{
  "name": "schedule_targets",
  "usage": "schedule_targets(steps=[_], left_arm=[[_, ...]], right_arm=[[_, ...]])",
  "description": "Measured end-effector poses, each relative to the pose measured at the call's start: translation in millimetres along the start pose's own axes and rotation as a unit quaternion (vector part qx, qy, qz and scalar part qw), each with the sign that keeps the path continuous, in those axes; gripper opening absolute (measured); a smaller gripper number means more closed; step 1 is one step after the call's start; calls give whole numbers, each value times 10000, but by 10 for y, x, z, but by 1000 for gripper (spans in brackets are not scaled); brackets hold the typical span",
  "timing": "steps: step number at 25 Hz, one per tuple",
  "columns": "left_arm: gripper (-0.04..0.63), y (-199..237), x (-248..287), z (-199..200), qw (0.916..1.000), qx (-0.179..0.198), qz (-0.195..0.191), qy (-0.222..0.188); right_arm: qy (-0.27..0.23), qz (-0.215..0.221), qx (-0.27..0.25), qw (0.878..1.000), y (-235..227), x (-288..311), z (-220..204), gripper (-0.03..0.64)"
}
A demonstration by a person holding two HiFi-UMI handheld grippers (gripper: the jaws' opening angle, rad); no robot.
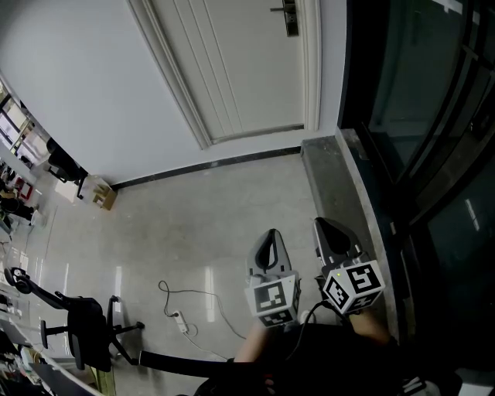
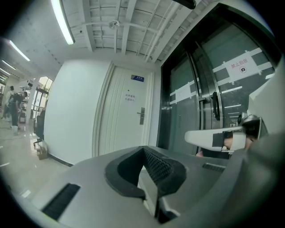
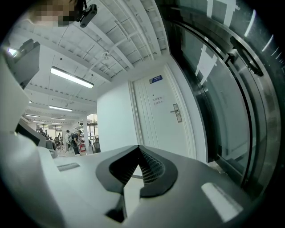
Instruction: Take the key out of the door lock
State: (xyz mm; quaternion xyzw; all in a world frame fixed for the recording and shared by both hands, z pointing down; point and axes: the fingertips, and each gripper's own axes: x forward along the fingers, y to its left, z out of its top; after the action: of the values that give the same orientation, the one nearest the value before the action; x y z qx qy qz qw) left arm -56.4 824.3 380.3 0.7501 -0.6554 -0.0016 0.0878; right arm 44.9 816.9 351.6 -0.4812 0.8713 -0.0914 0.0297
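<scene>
A chair and a cable are on the floor at the left. The left gripper and right gripper are held low, side by side, both pointing to the door. Each has its jaws together and holds nothing. The lock is well apart from them, and the key is too small to see. Open floor lies between. A ledge and a glass wall run just beside the right gripper.

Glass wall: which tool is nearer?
Right. The right tool hangs by the grey ledge along the glass wall; the left tool is beside it, farther out over the floor.
</scene>
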Motion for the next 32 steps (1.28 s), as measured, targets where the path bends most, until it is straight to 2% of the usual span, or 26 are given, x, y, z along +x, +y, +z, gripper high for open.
schedule_targets(steps=[5, 11, 18, 21, 26, 32], left_arm=[[0, 90, 39, 23, 10000, -19, -38, 25], [0, 201, 116, -50, 9997, -228, -83, 72], [0, 165, 409, -143, 9994, -259, -132, 198], [0, 88, 669, -87, 9992, -345, -173, 134], [0, -81, 1237, -13, 9997, -122, -189, 122], [0, -271, 1812, 116, 9998, -87, -181, 98]], right_arm=[[-97, -110, 103, 9998, -11, 66, 33, 0], [-142, -272, 75, 9995, -34, 144, -14, 0], [-99, -404, 58, 9991, -275, 318, -45, 2], [-145, -388, 87, 9991, -483, 464, -14, 2], [-159, -375, 86, 9991, -956, 838, 137, 2], [-182, -303, 201, 9992, -1438, 1200, 299, 2]])
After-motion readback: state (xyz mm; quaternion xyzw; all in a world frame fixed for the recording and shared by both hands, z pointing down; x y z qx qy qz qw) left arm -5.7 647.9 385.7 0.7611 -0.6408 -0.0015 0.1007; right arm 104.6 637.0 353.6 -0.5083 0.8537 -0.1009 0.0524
